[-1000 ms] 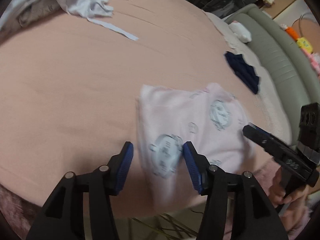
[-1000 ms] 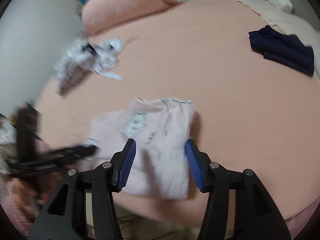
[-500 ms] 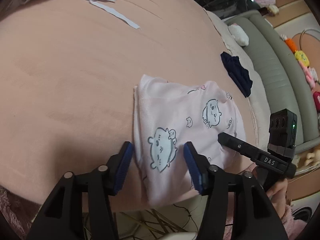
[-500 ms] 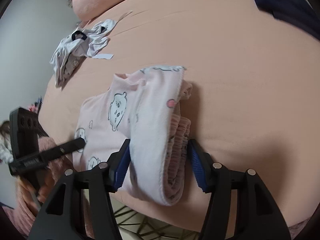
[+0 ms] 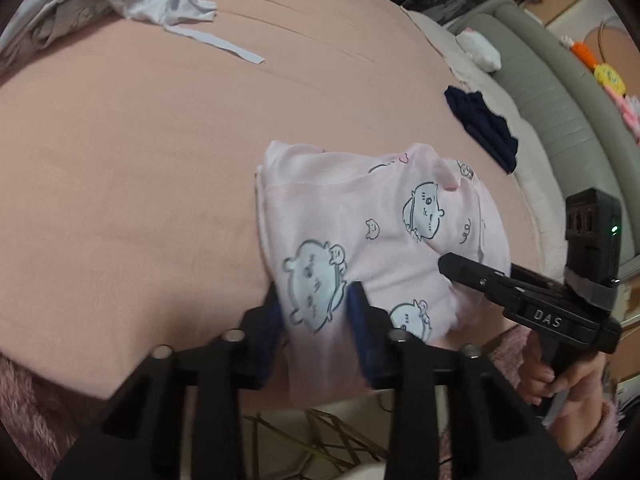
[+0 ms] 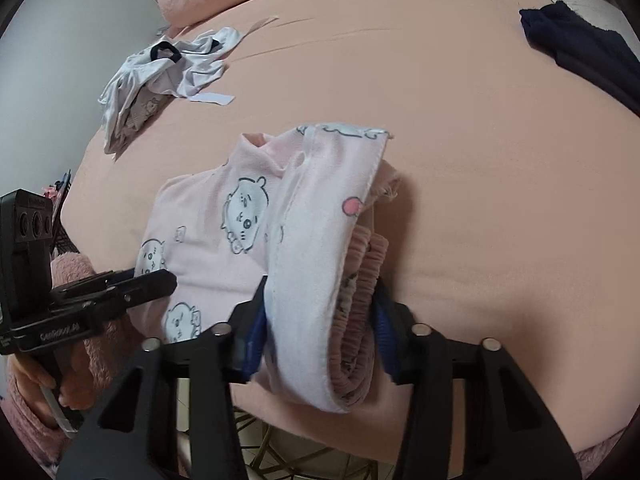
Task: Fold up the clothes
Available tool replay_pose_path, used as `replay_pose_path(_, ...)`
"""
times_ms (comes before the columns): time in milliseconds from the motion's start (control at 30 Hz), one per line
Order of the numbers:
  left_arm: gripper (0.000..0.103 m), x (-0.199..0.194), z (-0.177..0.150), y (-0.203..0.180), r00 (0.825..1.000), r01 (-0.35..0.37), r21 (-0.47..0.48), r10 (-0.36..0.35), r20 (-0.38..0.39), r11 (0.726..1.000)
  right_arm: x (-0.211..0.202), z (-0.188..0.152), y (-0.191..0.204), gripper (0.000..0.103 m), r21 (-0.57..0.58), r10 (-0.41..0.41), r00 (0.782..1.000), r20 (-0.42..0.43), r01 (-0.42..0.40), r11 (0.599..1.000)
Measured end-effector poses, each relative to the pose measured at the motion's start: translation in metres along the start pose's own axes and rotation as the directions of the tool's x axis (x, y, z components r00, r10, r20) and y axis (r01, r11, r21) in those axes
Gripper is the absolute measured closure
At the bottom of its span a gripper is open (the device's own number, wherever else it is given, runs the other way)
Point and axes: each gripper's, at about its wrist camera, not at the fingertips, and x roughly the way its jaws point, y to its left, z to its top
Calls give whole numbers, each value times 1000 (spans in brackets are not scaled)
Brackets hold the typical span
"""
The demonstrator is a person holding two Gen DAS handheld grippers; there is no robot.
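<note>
Both hand-held grippers are closing on the near edge of the pink printed garment (image 5: 360,232), lying part-folded at the bed's (image 5: 120,180) near side. Left hand-held gripper (image 5: 316,320) and right hand-held gripper (image 6: 320,320) are angling steeply down, fabric between the jaws. Next likely: lifting this edge over evenly.

"DAS" is printed on the right hand-held gripper (image 5: 448,270).

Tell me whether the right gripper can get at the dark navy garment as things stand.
Probably not straight away. The right gripper is closing around the folded pink garment at the near edge; the navy garment lies far across the bed. Nothing blocks the way.
</note>
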Motion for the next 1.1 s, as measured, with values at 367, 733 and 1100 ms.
replay_pose_path(367, 90, 9, 8, -28, 1000, 0, 29, -1, 15, 1000, 1, -1, 6, 67, 28, 3, 999, 38, -4, 1000)
replay_pose_path(733, 90, 9, 89, -157, 992, 71, 291, -98, 76, 954, -97, 41, -41, 70, 98, -7, 969, 247, -18, 995)
replay_pose_path(1100, 90, 140, 235, -311, 975, 179, 388, -217, 55, 904, -163, 132, -243, 70, 304, -169, 899, 405, 41, 952)
